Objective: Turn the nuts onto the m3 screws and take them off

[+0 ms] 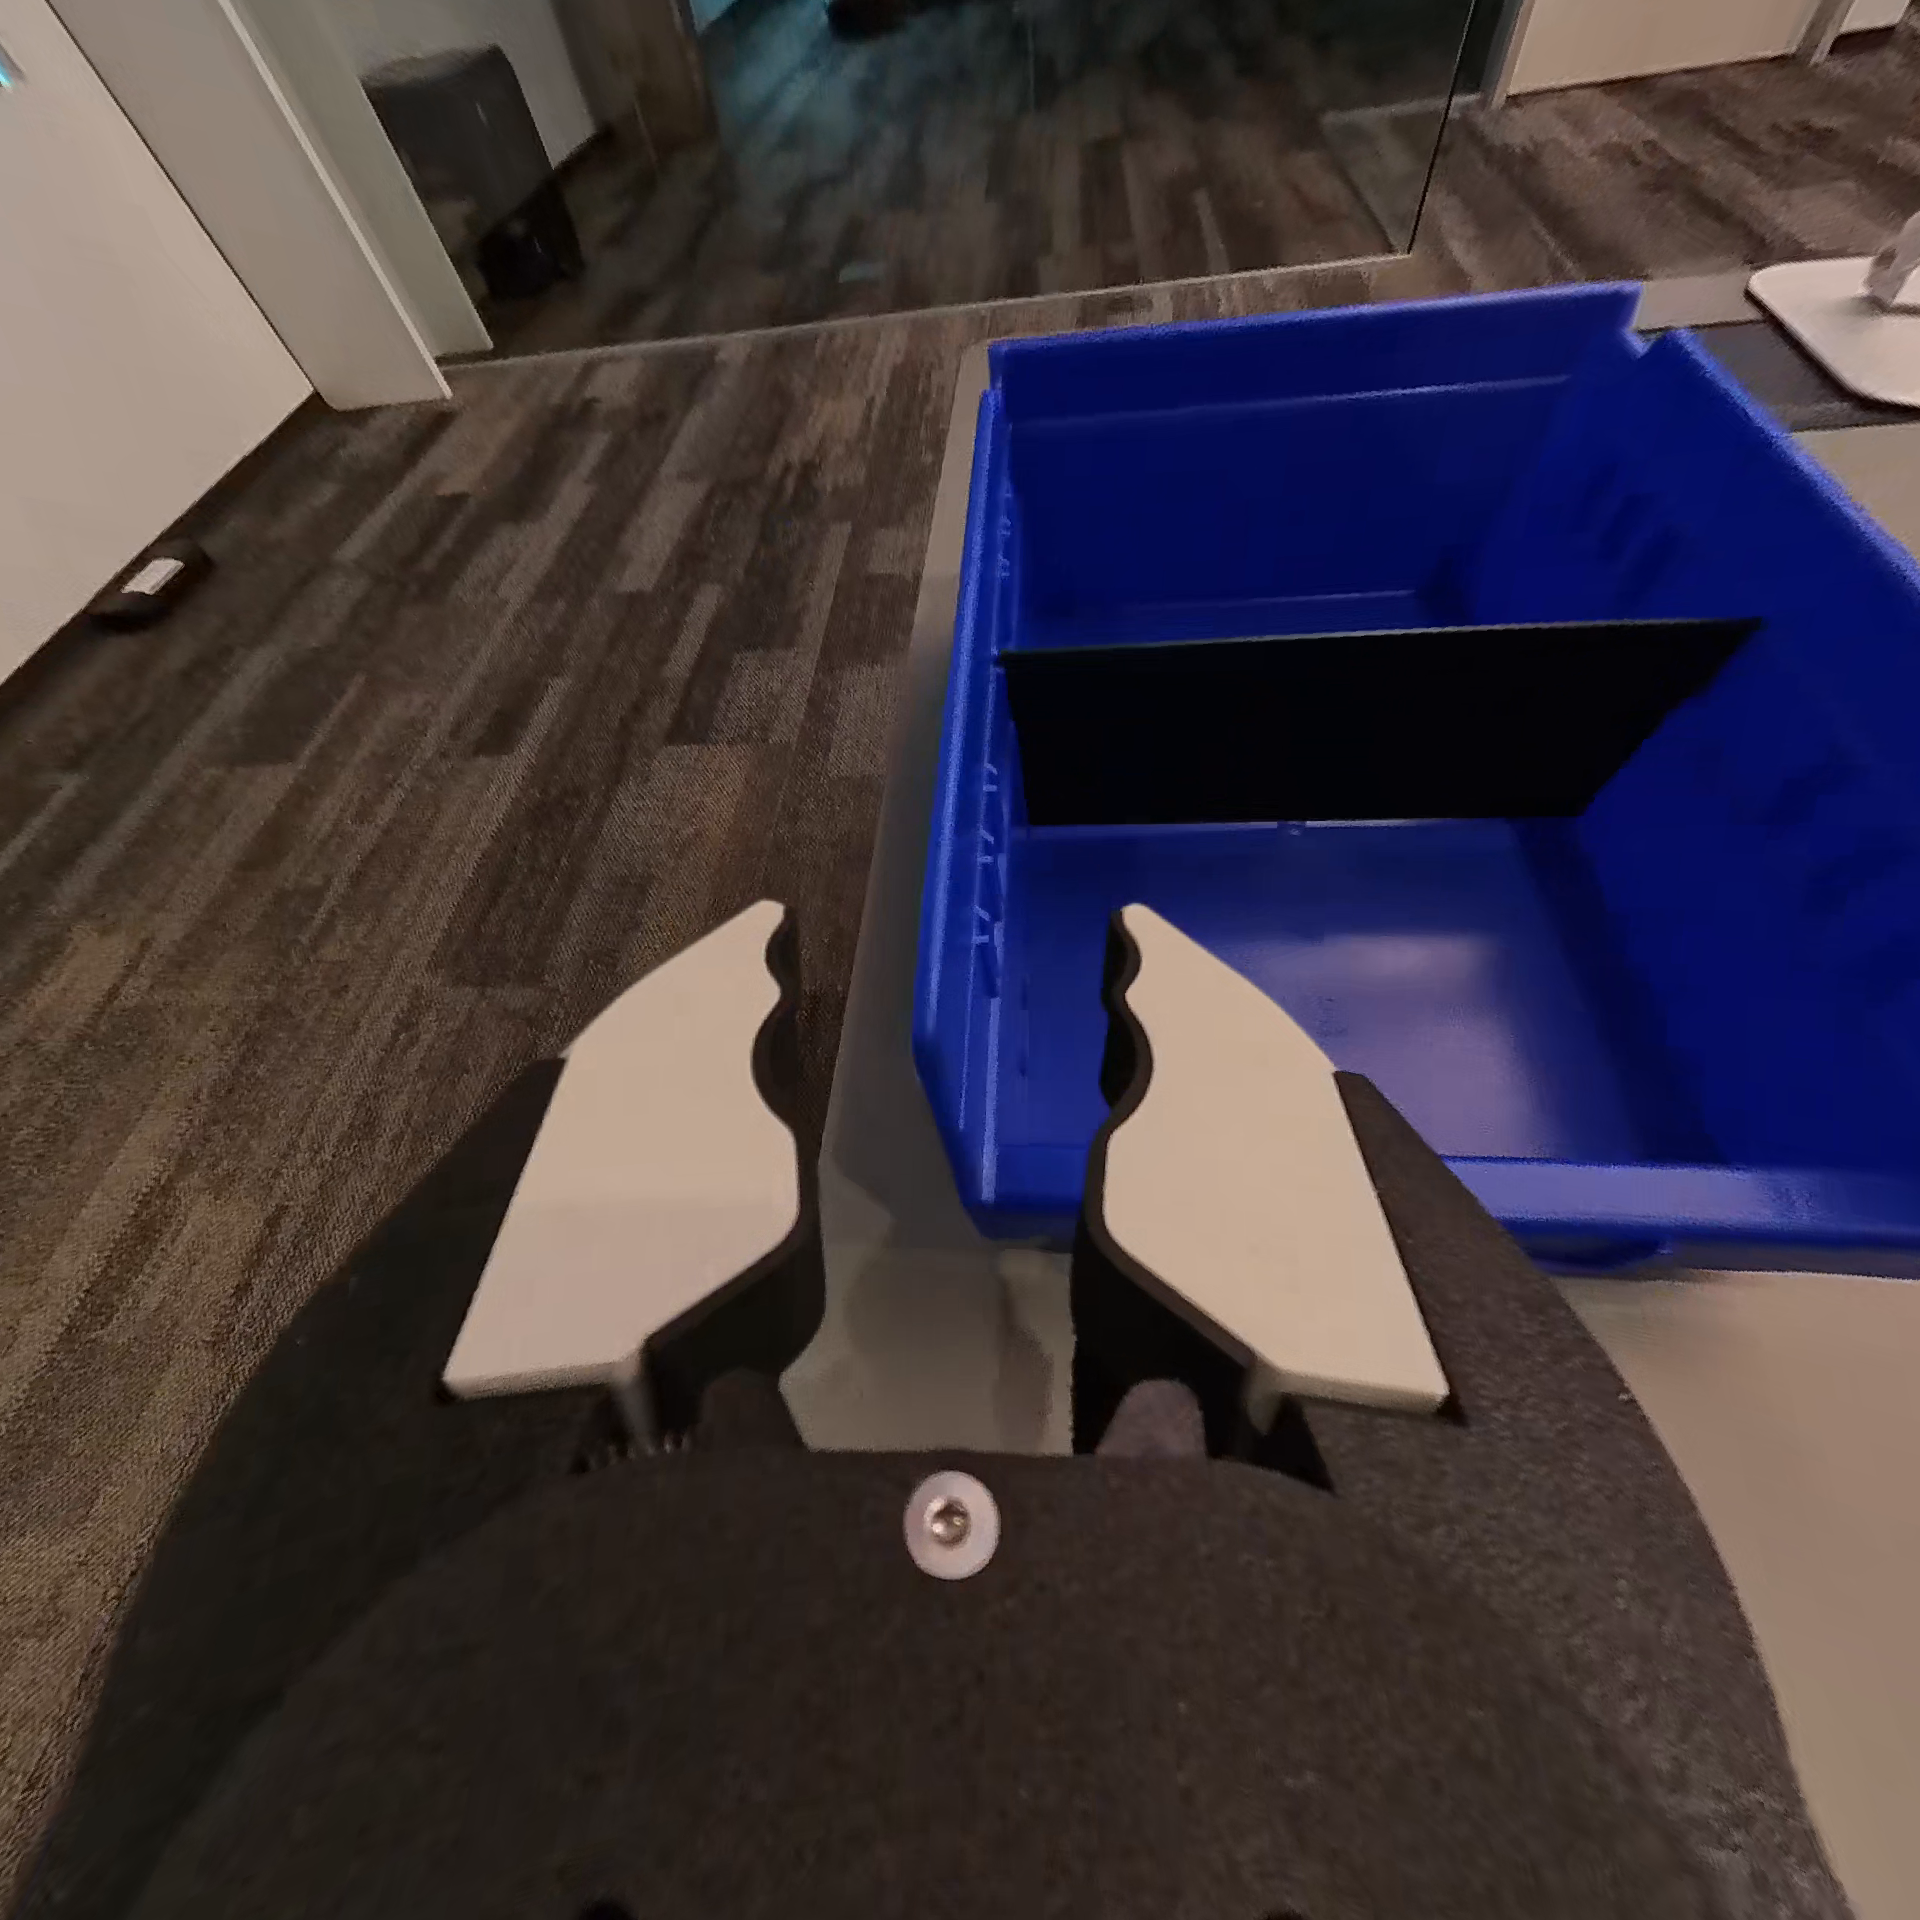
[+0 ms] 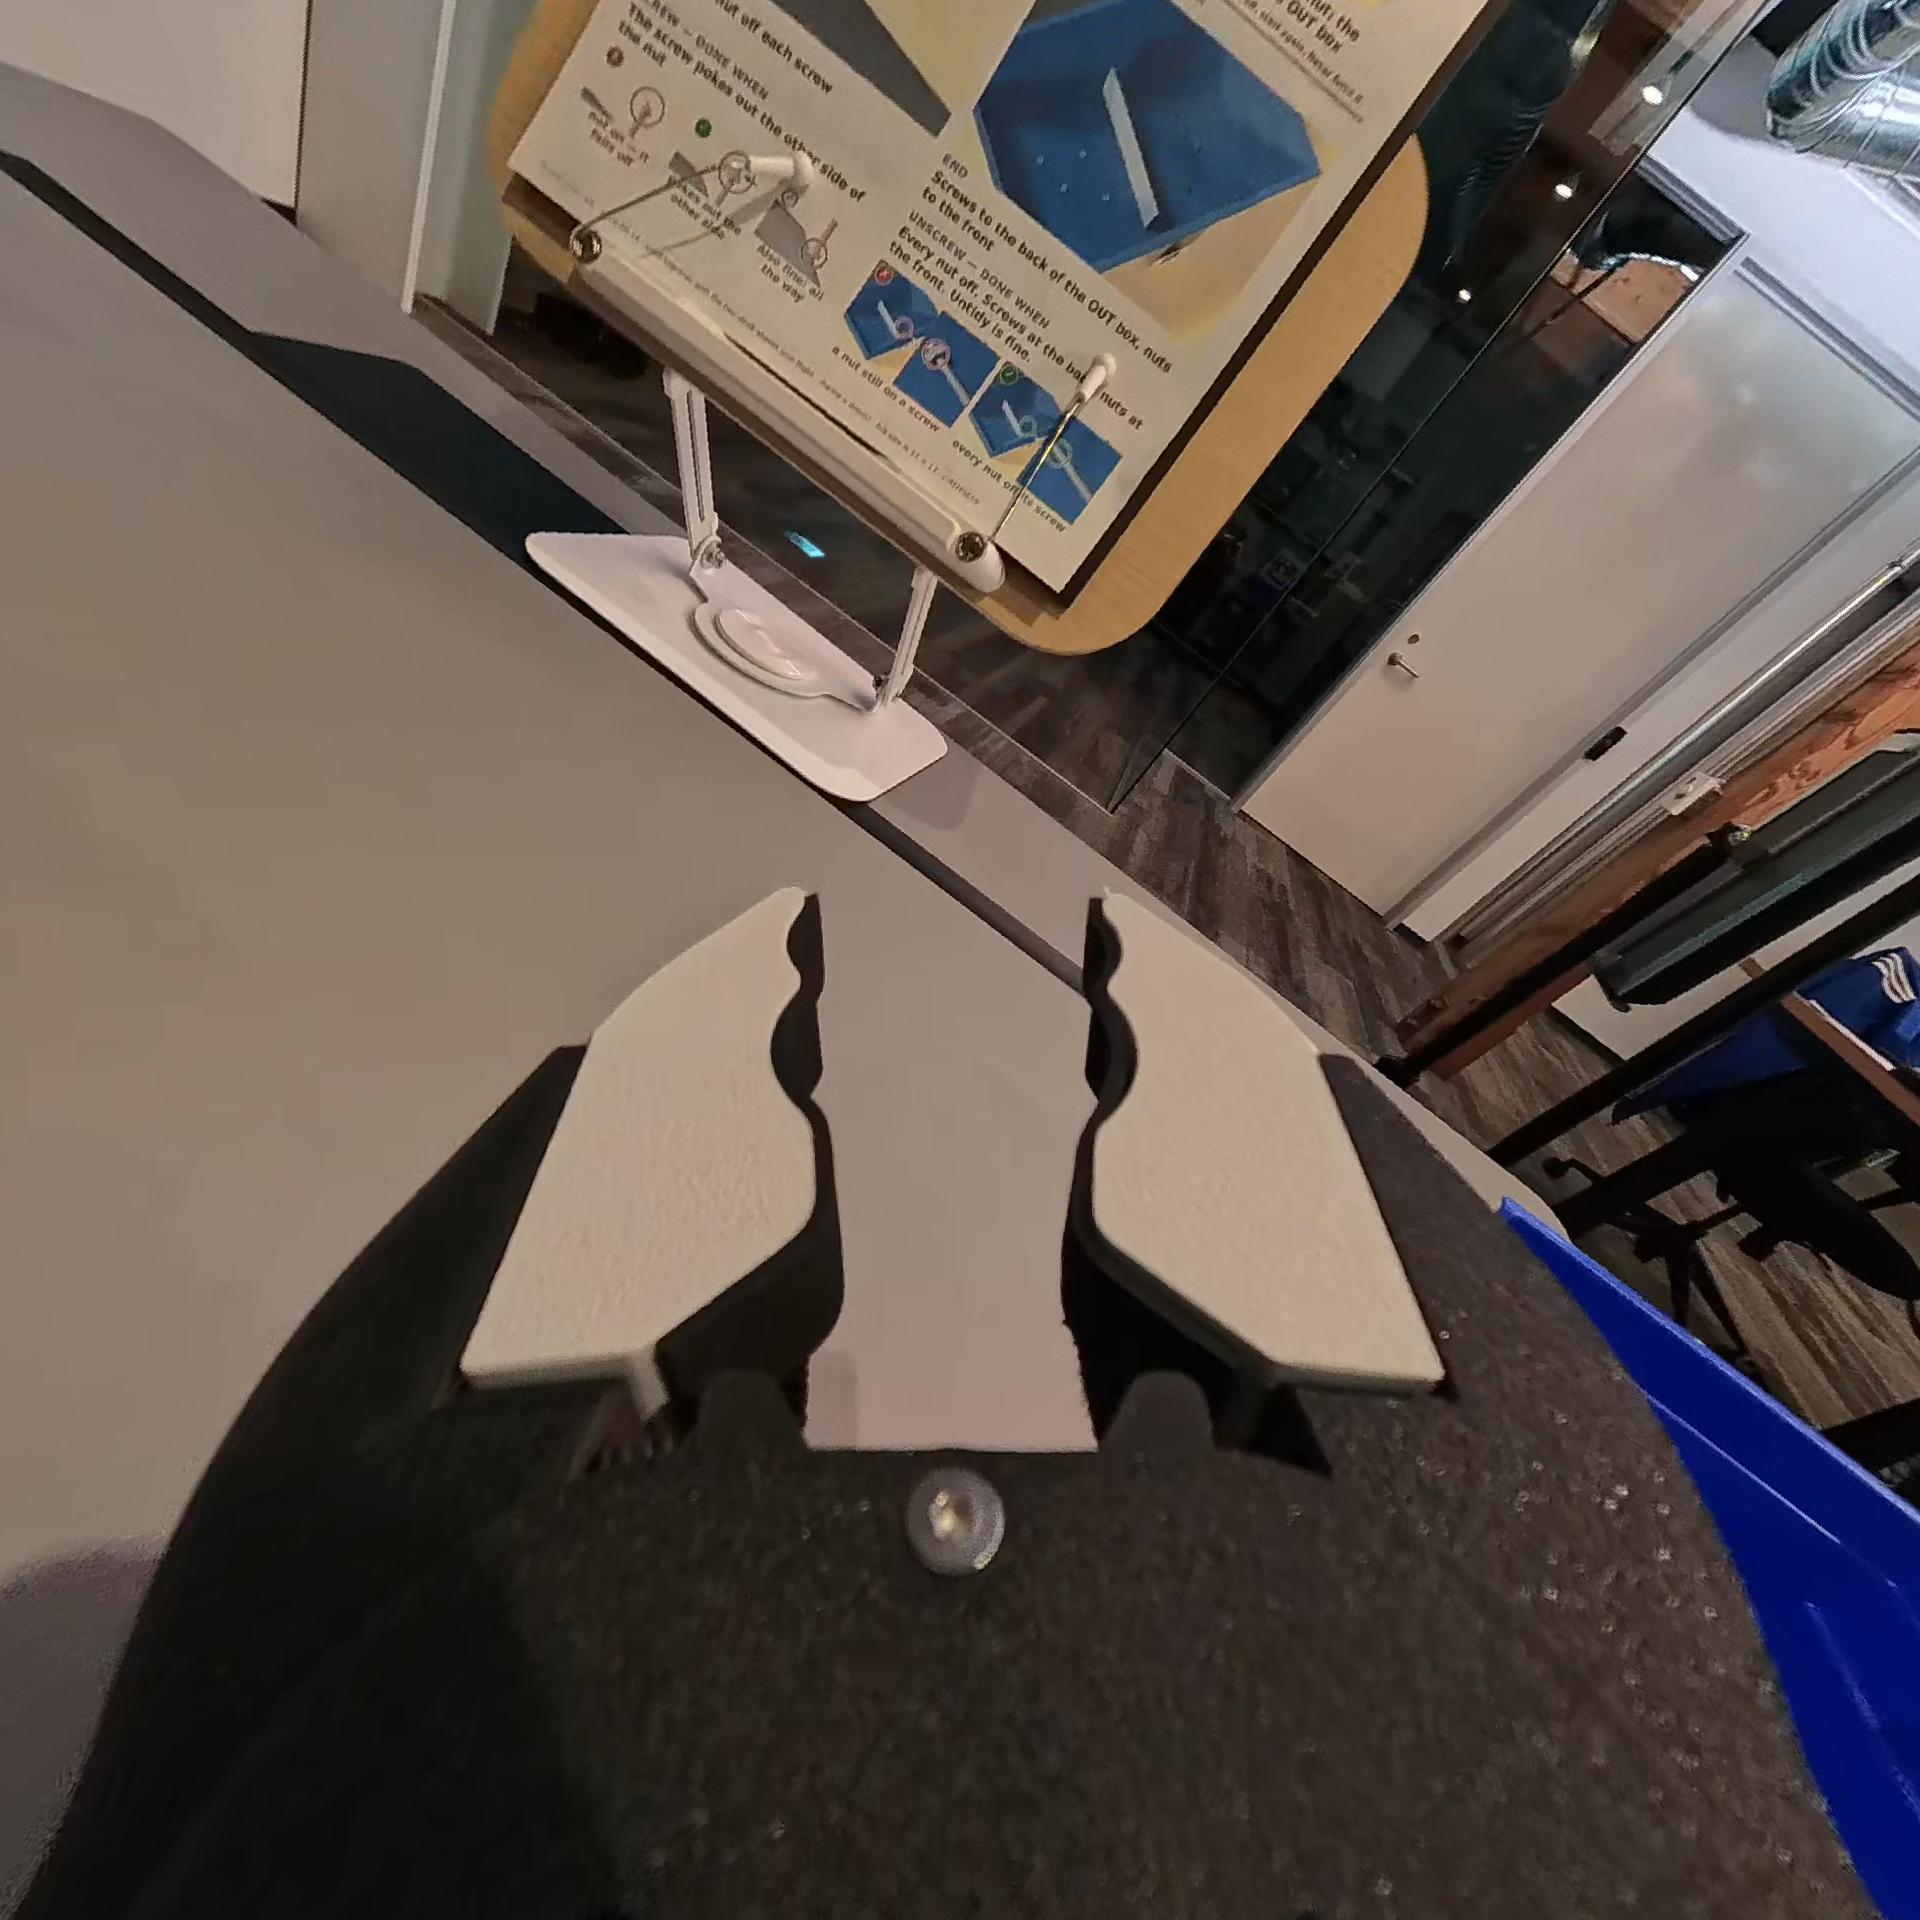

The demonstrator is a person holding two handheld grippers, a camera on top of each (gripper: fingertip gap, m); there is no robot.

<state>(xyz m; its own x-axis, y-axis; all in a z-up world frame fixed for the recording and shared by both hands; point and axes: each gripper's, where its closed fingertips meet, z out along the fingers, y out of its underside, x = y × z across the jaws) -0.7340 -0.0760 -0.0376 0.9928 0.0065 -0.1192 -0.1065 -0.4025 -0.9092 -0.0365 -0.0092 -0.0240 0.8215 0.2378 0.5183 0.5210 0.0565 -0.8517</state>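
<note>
So far we see both compartments of the blue bin (image 1: 1455, 987) bare, and our left gripper (image 1: 951, 920) and right gripper (image 2: 951, 904) parted, holding nothing

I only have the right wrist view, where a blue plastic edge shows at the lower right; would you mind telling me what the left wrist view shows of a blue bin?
Observer: It shows an open blue plastic bin on the grey table, with a flat black divider panel standing across it.
Operator: Is anything in it?
Observer: Both visible compartments look empty.
Operator: Where is the left gripper?
Observer: The left gripper hovers open over the bin's near left corner, holding nothing.
</note>
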